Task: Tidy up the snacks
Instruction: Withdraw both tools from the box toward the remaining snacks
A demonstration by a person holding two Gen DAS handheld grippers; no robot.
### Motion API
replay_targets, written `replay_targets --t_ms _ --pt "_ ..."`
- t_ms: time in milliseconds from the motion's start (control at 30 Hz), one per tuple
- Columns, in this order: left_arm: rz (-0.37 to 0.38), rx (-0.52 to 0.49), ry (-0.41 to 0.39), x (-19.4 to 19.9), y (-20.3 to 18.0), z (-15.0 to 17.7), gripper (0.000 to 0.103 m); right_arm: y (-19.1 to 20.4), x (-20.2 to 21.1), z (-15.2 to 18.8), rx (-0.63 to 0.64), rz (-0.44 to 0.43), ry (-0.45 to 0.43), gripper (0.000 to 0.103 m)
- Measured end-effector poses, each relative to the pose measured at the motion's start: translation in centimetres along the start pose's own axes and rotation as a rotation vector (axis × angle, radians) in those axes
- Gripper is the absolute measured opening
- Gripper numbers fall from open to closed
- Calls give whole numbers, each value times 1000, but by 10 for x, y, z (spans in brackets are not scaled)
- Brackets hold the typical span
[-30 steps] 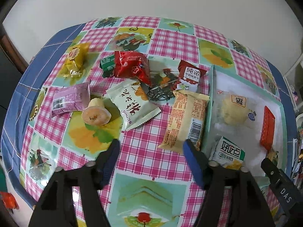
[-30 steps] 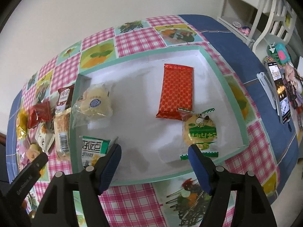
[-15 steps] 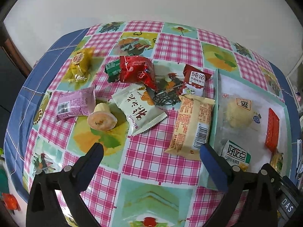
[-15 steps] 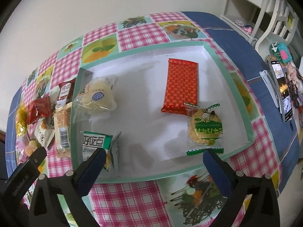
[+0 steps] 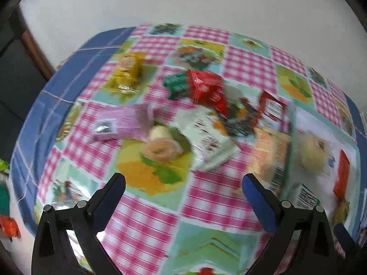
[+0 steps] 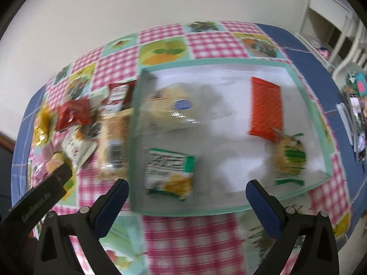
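Checked tablecloth [image 5: 206, 204] holds loose snack packets [image 5: 206, 137] left of the tray [image 6: 321, 123]; both the left gripper [image 5: 183, 188] and right gripper [image 6: 187, 190] gape empty, jaws just widened, and such light, crinkly, slippery packets probably want pinching mid-body.

Both views are smeared by motion blur, so the print on every wrapper cannot be read. In the left wrist view, the tray [image 5: 289, 137] is cut off at the right edge, and the orange packet [image 5: 340, 175] in it is seen only as a sliver. The tan packet [image 5: 269, 155] is partly covered by the tray wall. In the right wrist view, the pink packet [image 6: 37, 162] is largely hidden behind the left tongs [image 6: 43, 197], and the items on the shelf [image 6: 321, 6] are too small to identify.
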State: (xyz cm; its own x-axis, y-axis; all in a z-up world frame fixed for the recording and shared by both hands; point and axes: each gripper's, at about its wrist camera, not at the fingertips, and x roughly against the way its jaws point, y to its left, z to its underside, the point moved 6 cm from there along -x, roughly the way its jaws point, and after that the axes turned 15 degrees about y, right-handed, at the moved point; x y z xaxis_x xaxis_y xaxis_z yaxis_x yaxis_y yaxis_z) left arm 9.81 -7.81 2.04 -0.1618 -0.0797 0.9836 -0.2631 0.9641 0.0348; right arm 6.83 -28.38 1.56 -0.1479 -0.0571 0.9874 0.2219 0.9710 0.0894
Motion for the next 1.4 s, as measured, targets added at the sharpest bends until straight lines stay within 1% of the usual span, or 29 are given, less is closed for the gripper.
replay_targets --t_ms 100,167,367,667,1067,1400 --pt "-15 37 -19 2 19 -5 101 20 -1 2 39 -13 -1 103" --pt "-10 57 -21 1 28 -8 101 31 -1 4 58 -13 -4 103" --pt "15 131 -8 -5 59 -14 101 61 -5 8 106 -10 -10 103" --pt "23 211 5 -11 94 -20 101 93 -14 14 153 -53 21 103" --pt "34 247 24 -17 117 -24 101 114 -24 17 192 -65 48 103" --pt "77 261 43 -25 134 -37 101 120 -26 0 183 -92 33 103"
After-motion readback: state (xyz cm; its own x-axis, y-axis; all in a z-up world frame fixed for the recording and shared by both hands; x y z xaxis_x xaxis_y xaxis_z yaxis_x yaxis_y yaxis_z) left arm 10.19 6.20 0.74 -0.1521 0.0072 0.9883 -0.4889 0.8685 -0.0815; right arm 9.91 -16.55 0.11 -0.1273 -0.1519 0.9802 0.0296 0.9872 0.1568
